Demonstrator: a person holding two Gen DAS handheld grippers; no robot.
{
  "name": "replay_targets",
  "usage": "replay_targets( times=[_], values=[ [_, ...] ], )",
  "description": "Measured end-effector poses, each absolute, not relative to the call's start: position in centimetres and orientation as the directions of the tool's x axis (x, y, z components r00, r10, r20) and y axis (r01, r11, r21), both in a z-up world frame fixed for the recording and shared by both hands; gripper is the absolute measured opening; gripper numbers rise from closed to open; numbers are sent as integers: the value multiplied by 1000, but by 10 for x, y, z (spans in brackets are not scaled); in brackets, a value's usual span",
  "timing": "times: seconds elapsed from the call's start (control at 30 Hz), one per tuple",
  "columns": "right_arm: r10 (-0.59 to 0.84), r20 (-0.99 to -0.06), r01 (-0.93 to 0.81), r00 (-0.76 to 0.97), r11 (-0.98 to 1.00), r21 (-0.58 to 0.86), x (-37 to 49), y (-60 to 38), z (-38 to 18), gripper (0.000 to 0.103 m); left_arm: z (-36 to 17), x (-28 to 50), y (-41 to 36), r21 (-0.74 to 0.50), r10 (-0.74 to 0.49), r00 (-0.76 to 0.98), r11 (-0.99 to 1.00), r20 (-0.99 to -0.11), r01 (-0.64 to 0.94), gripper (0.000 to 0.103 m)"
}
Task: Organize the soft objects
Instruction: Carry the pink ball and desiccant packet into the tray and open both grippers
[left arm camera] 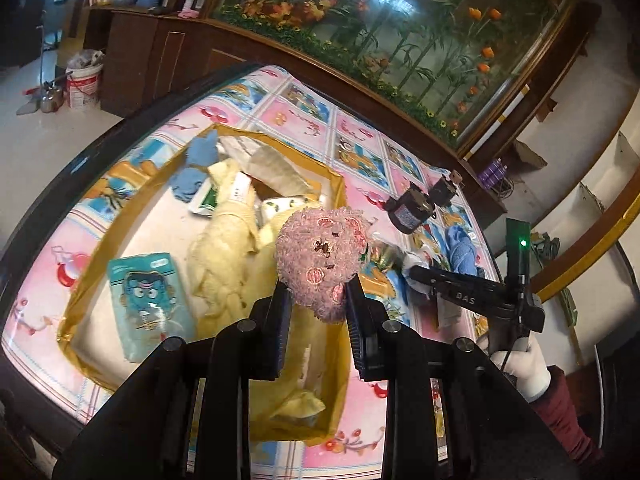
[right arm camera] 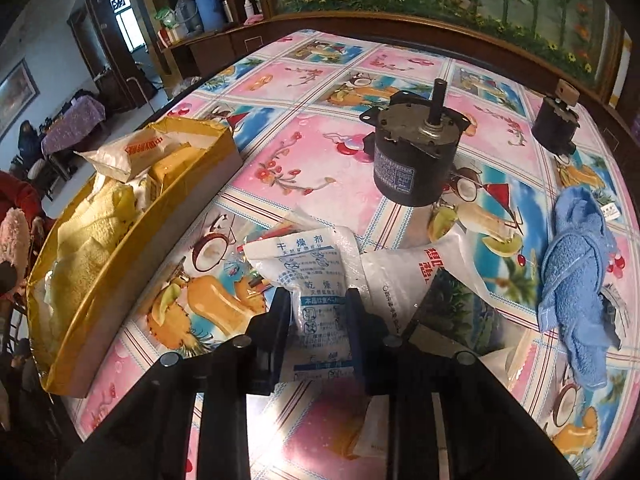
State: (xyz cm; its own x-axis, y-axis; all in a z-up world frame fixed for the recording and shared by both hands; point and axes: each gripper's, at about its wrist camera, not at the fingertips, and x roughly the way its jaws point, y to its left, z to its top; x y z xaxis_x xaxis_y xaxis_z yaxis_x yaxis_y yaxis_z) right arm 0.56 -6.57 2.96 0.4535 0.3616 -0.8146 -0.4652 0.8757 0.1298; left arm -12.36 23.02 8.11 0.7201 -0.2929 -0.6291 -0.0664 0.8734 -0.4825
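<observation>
My left gripper is shut on a fluffy pink plush toy and holds it above the right side of a shallow yellow box. In the box lie a yellow towel, a blue cloth, a teal printed packet and some white bags. In the right wrist view my right gripper points down at the table, its jaws shut on a white desiccant packet that lies on the tablecloth. The same box stands to its left, with the pink toy at the frame's left edge.
A large dark motor stands upright behind the packet, with a smaller one at the far right. A crumpled blue towel lies to the right and a white plastic bag beside the packet. A dark wooden cabinet borders the table's far edge.
</observation>
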Motion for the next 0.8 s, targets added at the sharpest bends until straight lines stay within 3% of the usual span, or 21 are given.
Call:
replay_targets(
  times=[0.2, 0.4, 0.43, 0.5, 0.53, 0.57, 0.8],
  values=[
    [453, -763, -439, 461, 864, 248, -5, -80, 52, 9, 71, -131, 261, -489, -247, 726, 861, -641, -139, 25],
    [498, -732, -494, 466, 832, 252, -20, -66, 80, 9, 67, -135, 282, -481, -214, 722, 857, -658, -184, 25],
    [474, -746, -499, 468, 838, 220, -19, -61, 78, 10, 68, -137, 283, -483, -215, 726, 857, -653, -181, 25],
    [406, -785, -489, 468, 859, 152, -13, -54, 64, 24, 68, -140, 282, -483, -216, 732, 858, -646, -173, 25],
    [380, -805, -480, 456, 867, 137, -9, -52, 55, 44, 67, -141, 281, -483, -217, 732, 859, -645, -171, 25],
    [370, -817, -473, 442, 870, 138, -5, -50, 46, 54, 67, -141, 280, -484, -220, 732, 859, -645, -169, 25],
    [320, -835, -426, 447, 897, 116, 9, -40, 14, 51, 65, -139, 277, -479, -223, 722, 862, -655, -169, 25]
  ],
)
